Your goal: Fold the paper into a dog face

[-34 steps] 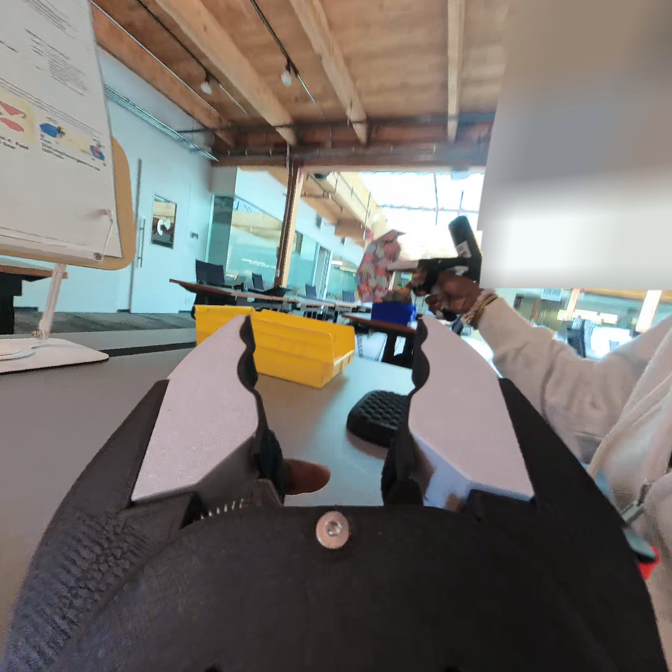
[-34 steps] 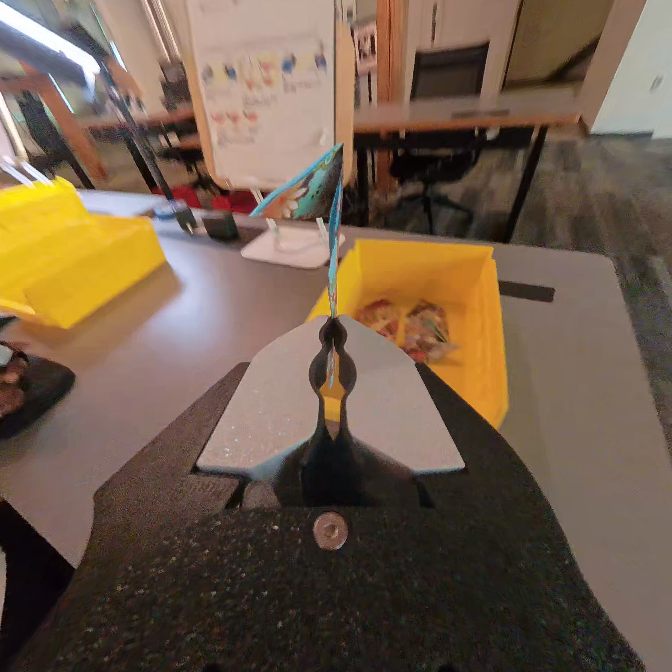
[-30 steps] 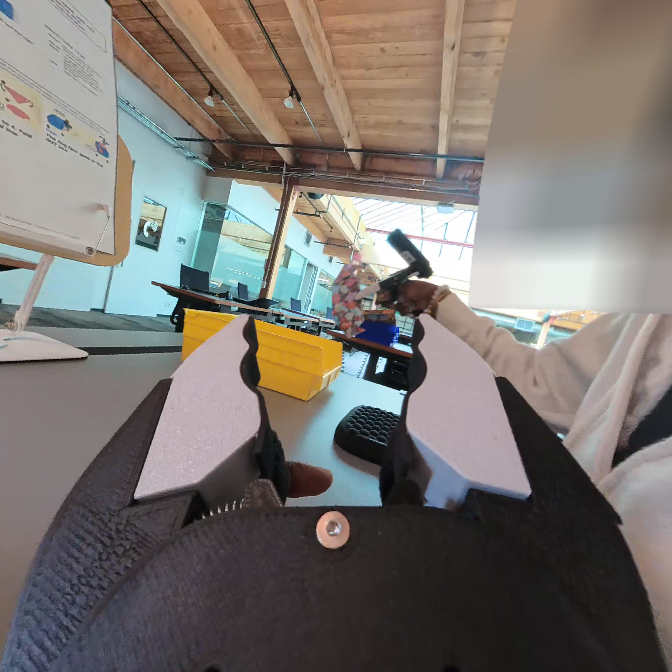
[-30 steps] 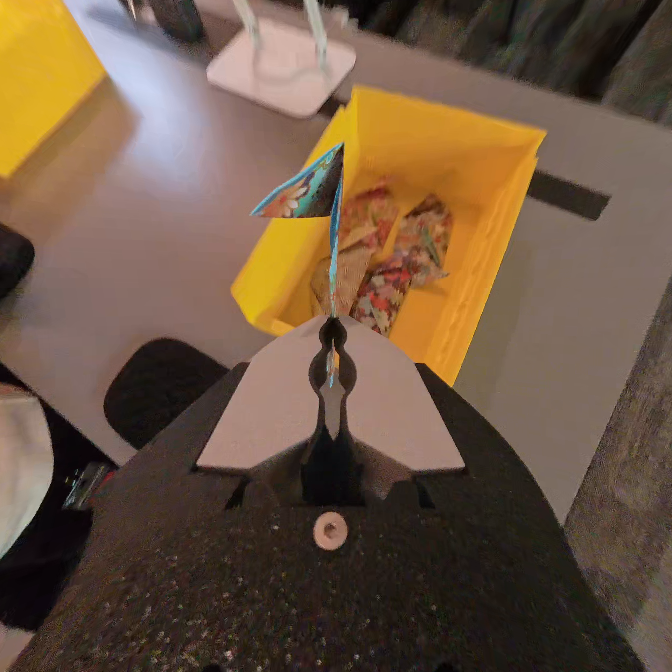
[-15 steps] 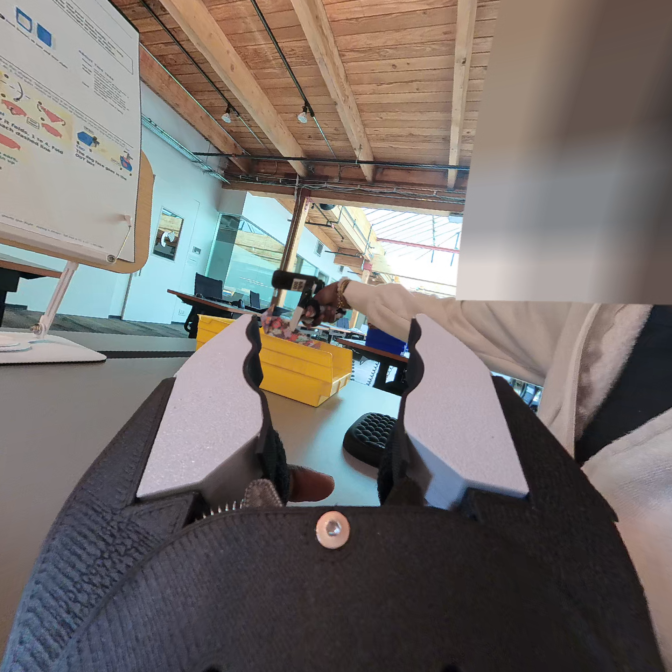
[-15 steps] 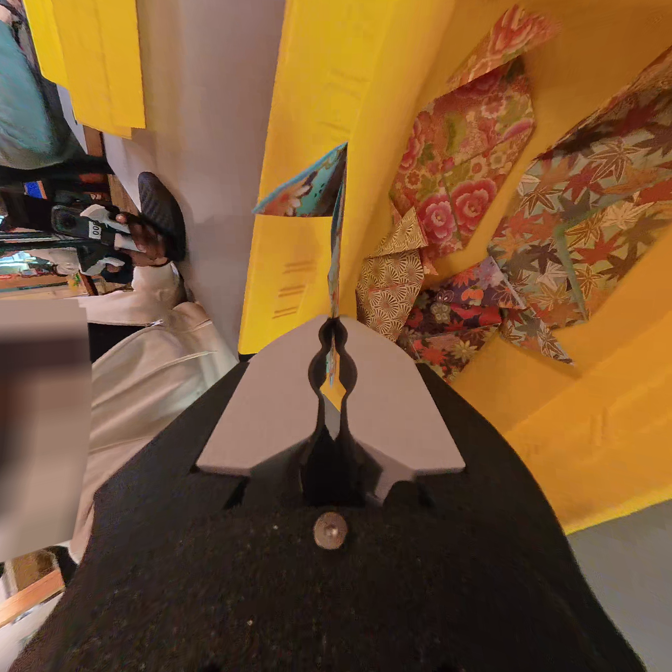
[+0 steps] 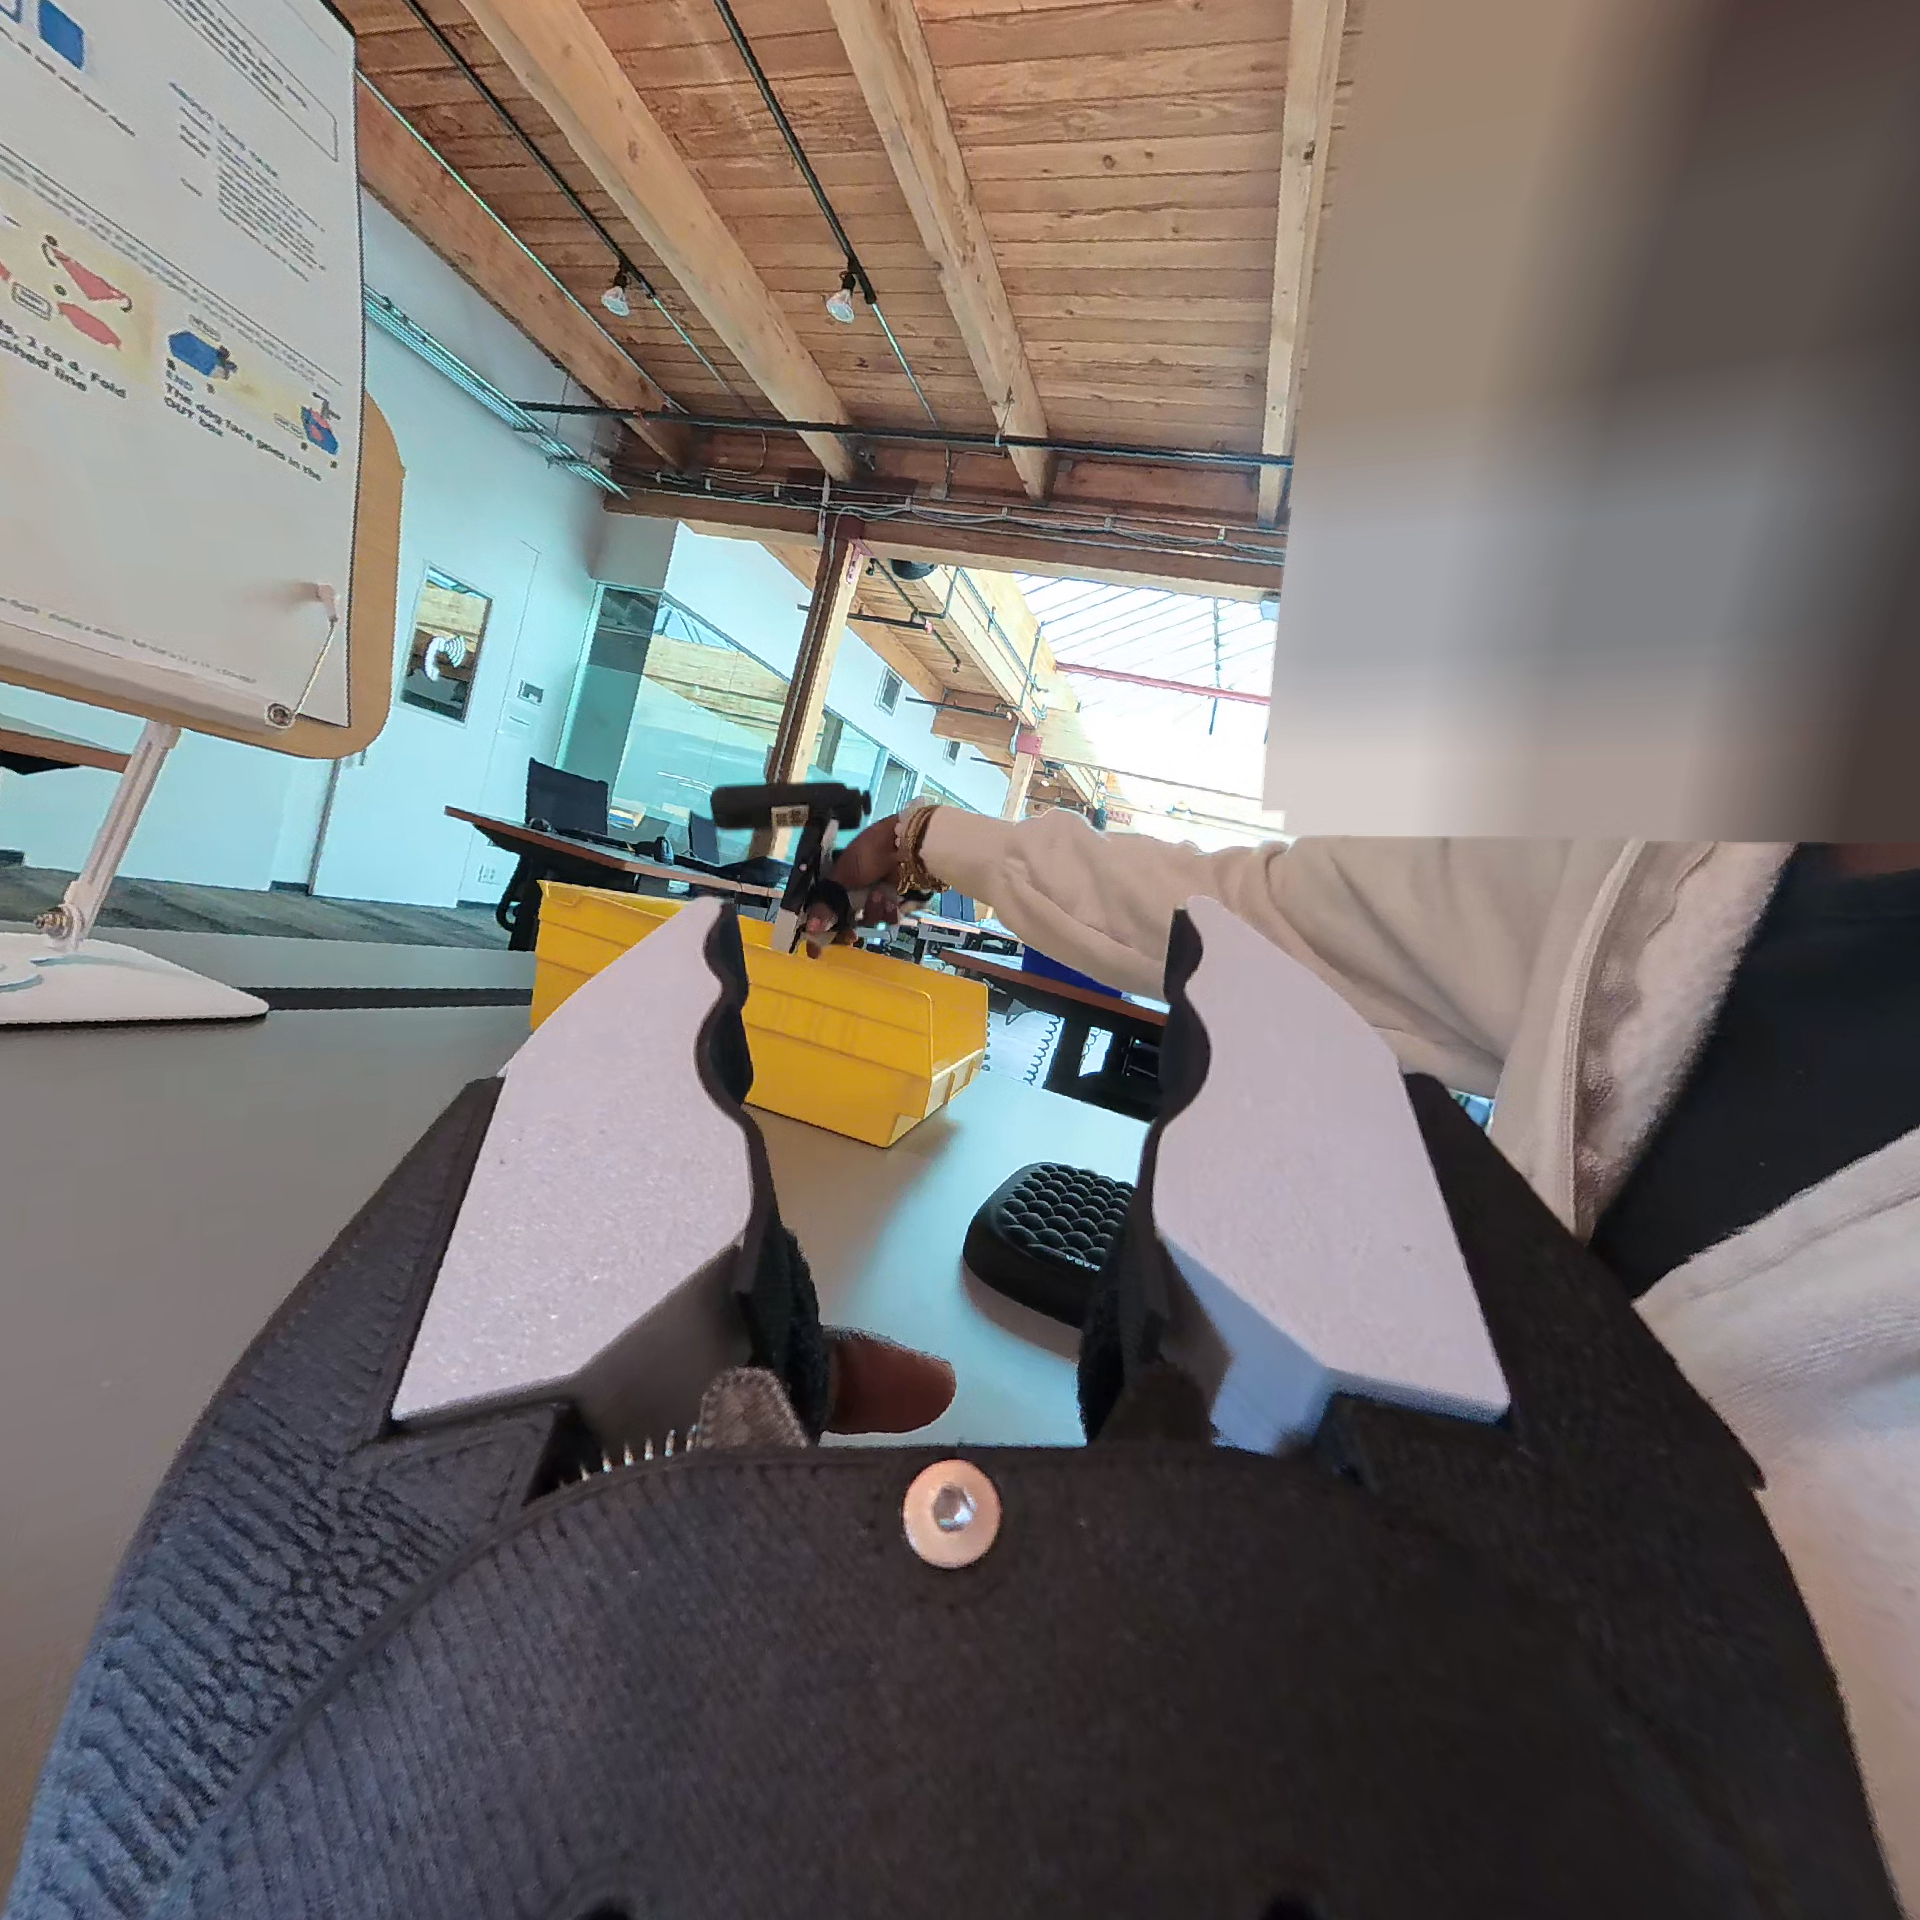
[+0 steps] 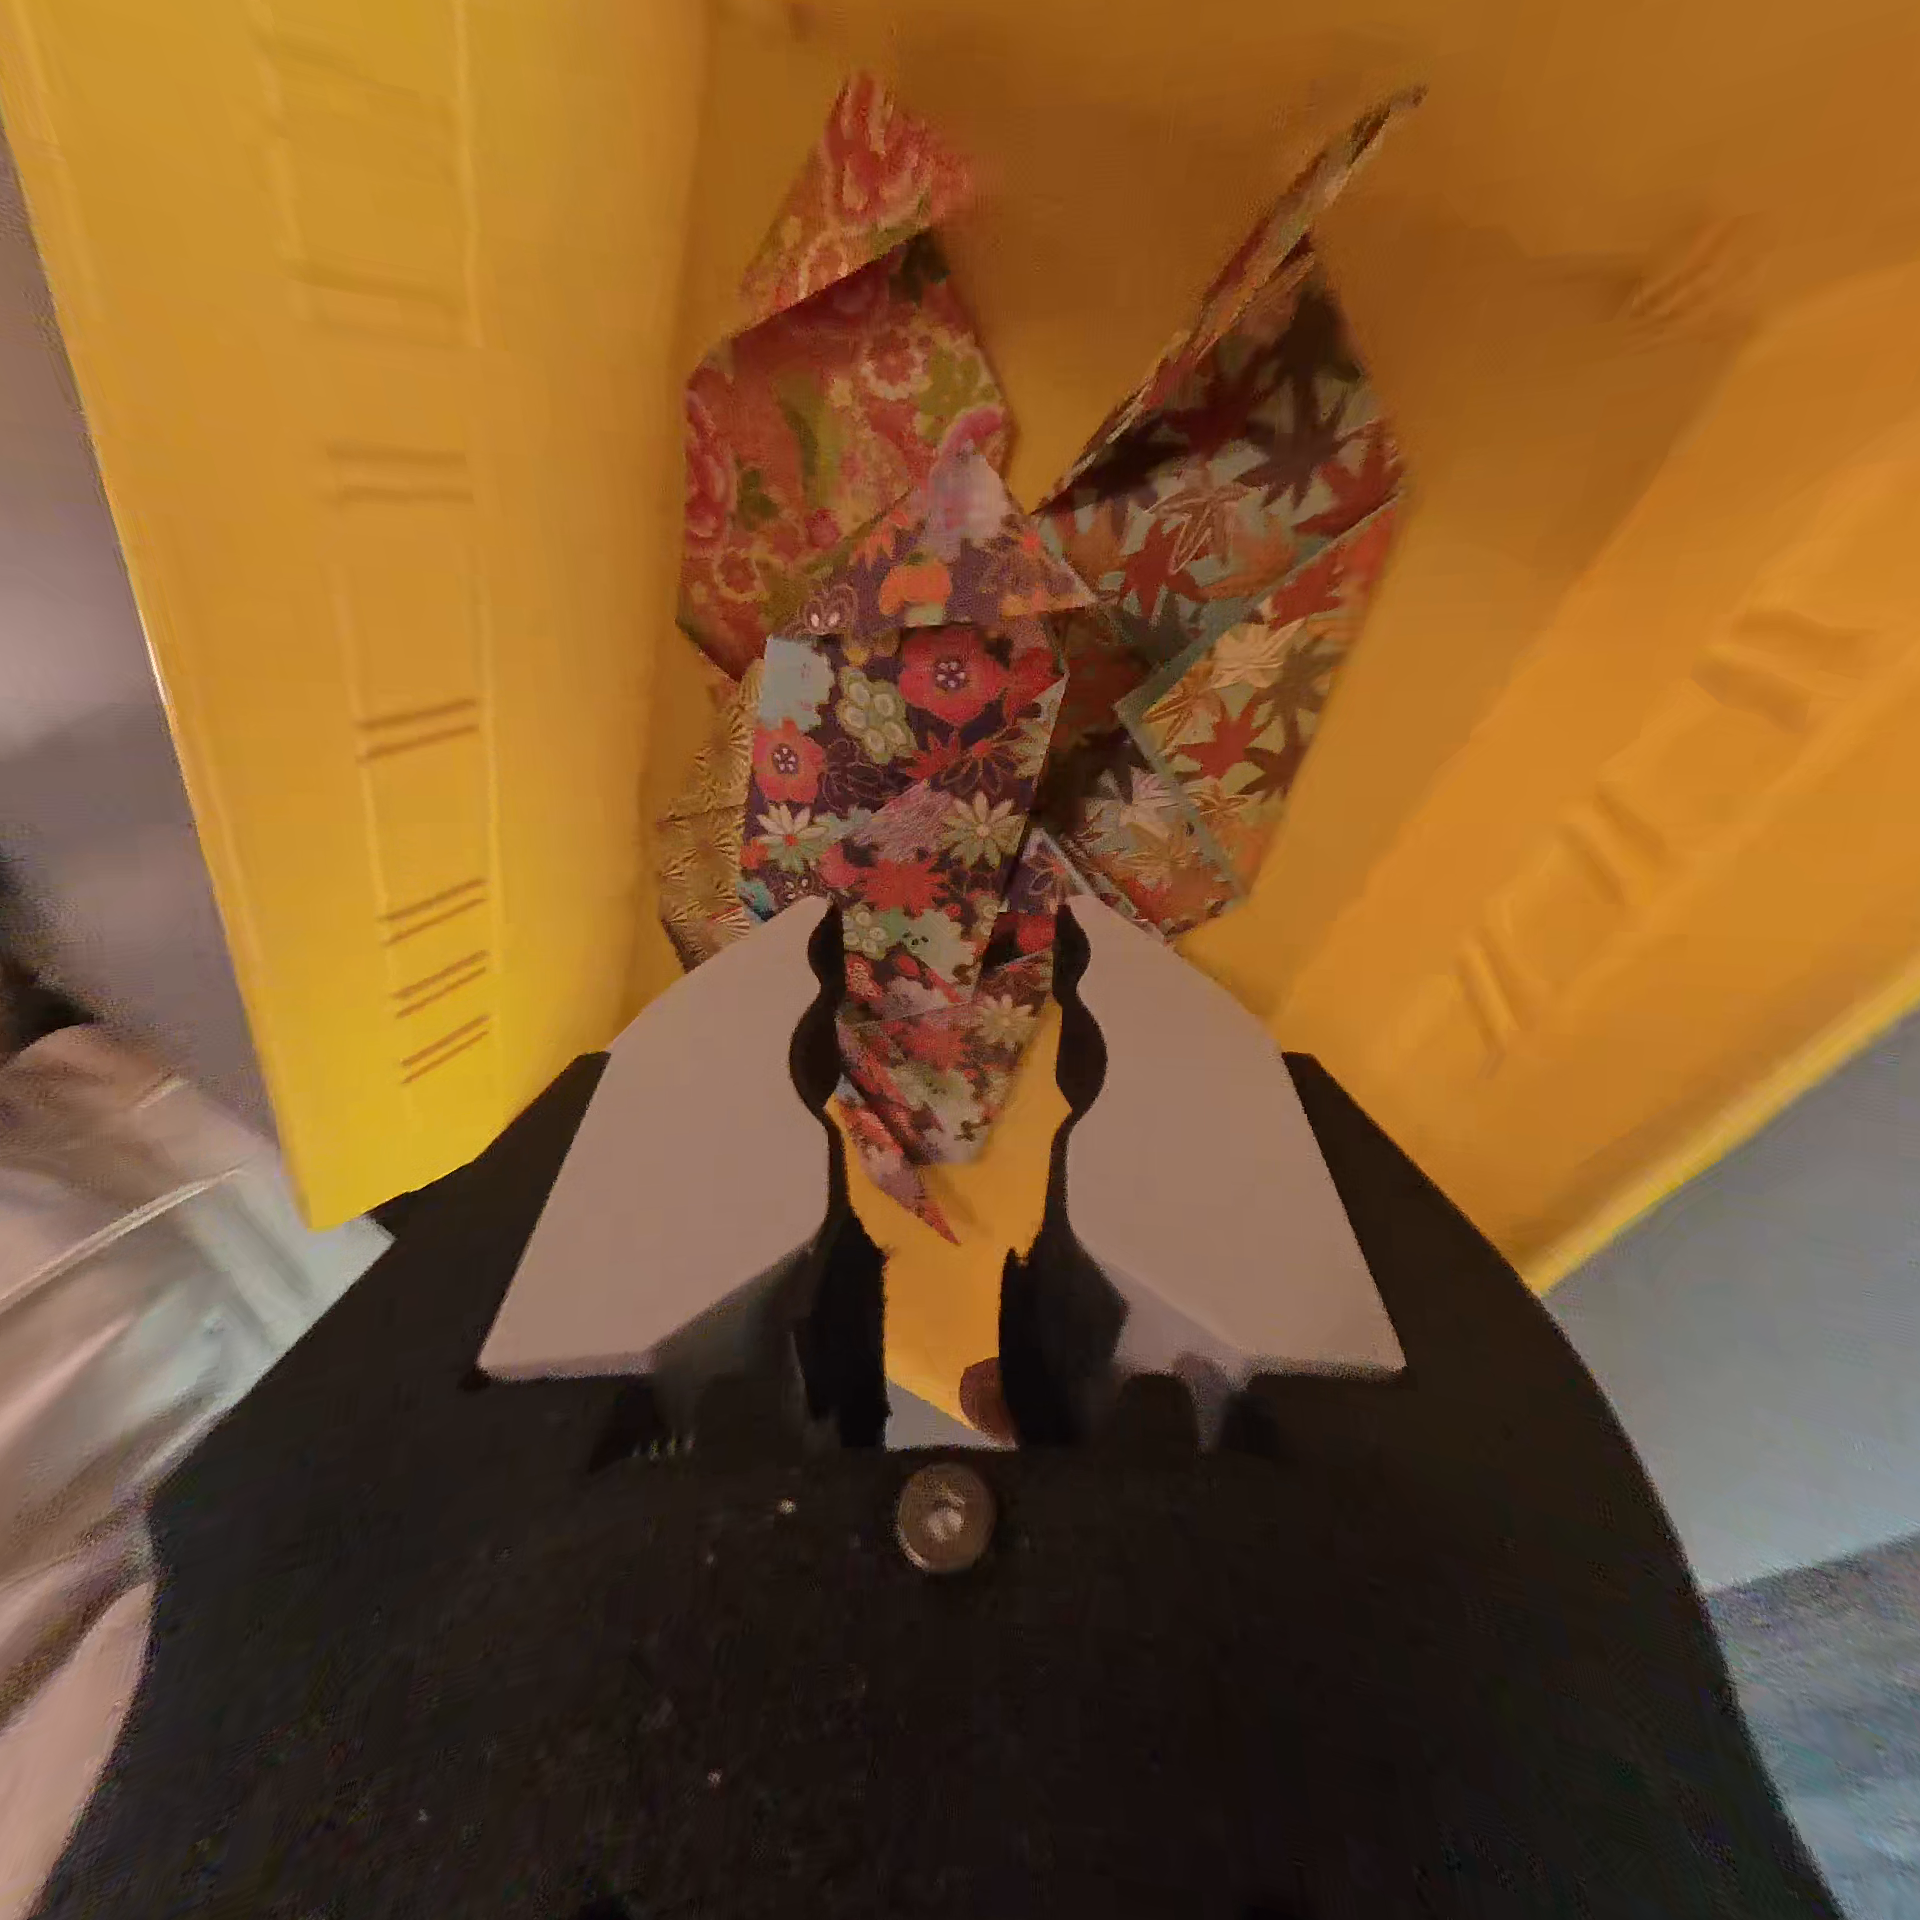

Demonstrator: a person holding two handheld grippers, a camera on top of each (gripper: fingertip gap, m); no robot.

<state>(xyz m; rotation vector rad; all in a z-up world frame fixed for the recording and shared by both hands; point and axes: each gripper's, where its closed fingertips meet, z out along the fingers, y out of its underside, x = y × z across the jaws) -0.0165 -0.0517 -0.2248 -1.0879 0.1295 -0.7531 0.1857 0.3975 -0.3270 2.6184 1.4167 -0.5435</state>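
Lying long-ways in the yellow bin point(image 8: 1558, 727), folded flower paper point(image 8: 914, 831) pointing away from the right gripper point(image 8: 943, 914), jaws apart, holding nothing; bin walls close. Left gripper point(image 7: 951, 925) wide apart, empty, over bare table point(image 7: 208, 1164)

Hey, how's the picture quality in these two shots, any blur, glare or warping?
Left wrist view: sharp, wide-angle bending at the edges, blown-out skylight behind the yellow bin, and a masking patch at upper right. Right wrist view: dimmer, warm, motion-smeared at the bin walls, though the folded papers read fairly clearly.
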